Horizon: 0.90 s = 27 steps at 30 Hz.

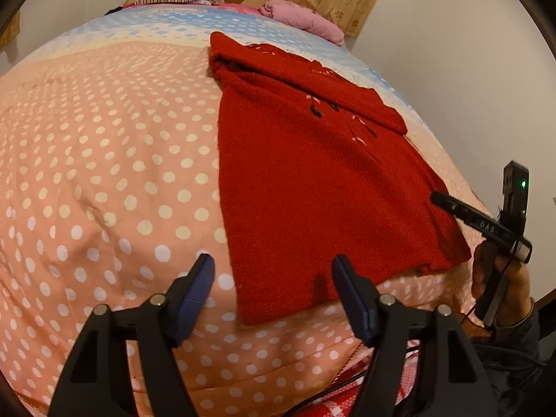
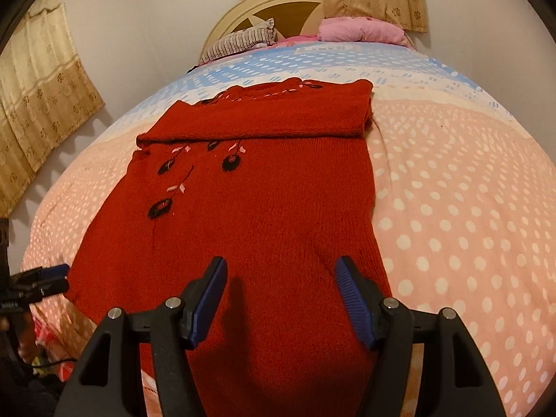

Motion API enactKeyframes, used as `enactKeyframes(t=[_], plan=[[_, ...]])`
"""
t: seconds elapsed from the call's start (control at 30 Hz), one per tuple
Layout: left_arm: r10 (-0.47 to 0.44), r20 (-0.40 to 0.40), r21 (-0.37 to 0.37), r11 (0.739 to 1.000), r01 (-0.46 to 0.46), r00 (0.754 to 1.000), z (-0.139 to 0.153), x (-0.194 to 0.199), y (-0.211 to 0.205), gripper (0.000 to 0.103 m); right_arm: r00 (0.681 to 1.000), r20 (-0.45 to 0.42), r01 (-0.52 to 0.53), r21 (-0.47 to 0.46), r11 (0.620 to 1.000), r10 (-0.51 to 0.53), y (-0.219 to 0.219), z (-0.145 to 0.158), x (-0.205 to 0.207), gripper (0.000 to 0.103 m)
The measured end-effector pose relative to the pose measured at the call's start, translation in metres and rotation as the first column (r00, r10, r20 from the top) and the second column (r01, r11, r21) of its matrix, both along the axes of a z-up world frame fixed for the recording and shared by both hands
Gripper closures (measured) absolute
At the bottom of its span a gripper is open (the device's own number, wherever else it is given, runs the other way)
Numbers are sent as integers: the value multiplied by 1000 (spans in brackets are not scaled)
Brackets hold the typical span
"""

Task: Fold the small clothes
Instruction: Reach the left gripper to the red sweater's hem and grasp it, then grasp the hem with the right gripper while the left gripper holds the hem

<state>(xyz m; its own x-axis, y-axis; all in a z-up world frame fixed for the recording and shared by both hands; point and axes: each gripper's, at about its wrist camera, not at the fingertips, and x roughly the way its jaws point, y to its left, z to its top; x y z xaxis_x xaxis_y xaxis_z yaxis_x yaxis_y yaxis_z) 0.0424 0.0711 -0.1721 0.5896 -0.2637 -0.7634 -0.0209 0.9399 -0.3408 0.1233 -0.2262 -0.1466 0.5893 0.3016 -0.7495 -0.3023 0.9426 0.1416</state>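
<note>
A red knitted sweater (image 1: 305, 180) with dark embroidered flowers lies flat on the bed, one side and sleeve folded over its top part; it also shows in the right wrist view (image 2: 264, 215). My left gripper (image 1: 272, 271) is open and empty, hovering over the sweater's near hem corner. My right gripper (image 2: 279, 274) is open and empty, above the sweater's lower edge. The other gripper (image 1: 483, 224) appears at the sweater's right edge in the left wrist view, and at the far left (image 2: 41, 285) in the right wrist view.
The bed is covered by a pink polka-dot quilt (image 1: 104, 173) fading to blue at the far end. A striped pillow (image 2: 239, 43) and a pink bundle (image 2: 361, 31) lie by the headboard. Curtains (image 2: 38, 104) hang on the walls. A cable (image 1: 340, 382) runs below the bed edge.
</note>
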Motion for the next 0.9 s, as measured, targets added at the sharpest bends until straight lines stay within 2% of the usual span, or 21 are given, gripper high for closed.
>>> enactKeyframes(t=[0.13,0.17,0.23,0.3,0.4,0.47,0.53,0.63,0.7,0.9], plan=[[11,20,-27,1000,-11,1000,-2,-1,1,32,1000,4,-3,5,1000,3,-3,-1,-5,36],[13,23,-30,999,-12,1000,-2,-2,1,36,1000,6,-3,5,1000,3,-3,-1,-5,36],[-7,17,-51,999,8,1000,-3,-4,-3,54,1000,12,-2,3,1000,2,-2,-2,-6,34],[-22,5,-48,999,22,1000,-3,-6,-6,79,1000,21,-8,-3,1000,8,1,-3,-8,30],[-13,-1,-47,999,13,1000,-4,-7,-5,92,999,30,-15,-21,1000,15,4,-4,-9,29],[-4,6,-48,999,5,1000,-1,-9,-3,94,999,30,-18,-24,1000,18,3,-4,-9,29],[-2,45,-60,998,4,999,9,-10,0,94,1000,18,-12,-10,1000,12,2,-3,-9,28],[5,85,-59,998,0,996,23,-13,5,94,1000,-8,20,26,999,-19,-10,2,-9,29],[4,85,-61,998,1,996,26,-14,10,94,999,-13,53,39,998,-52,-22,7,-11,29],[-7,49,-16,1000,7,999,7,-9,5,94,992,-49,118,58,991,-115,-51,11,-24,29]])
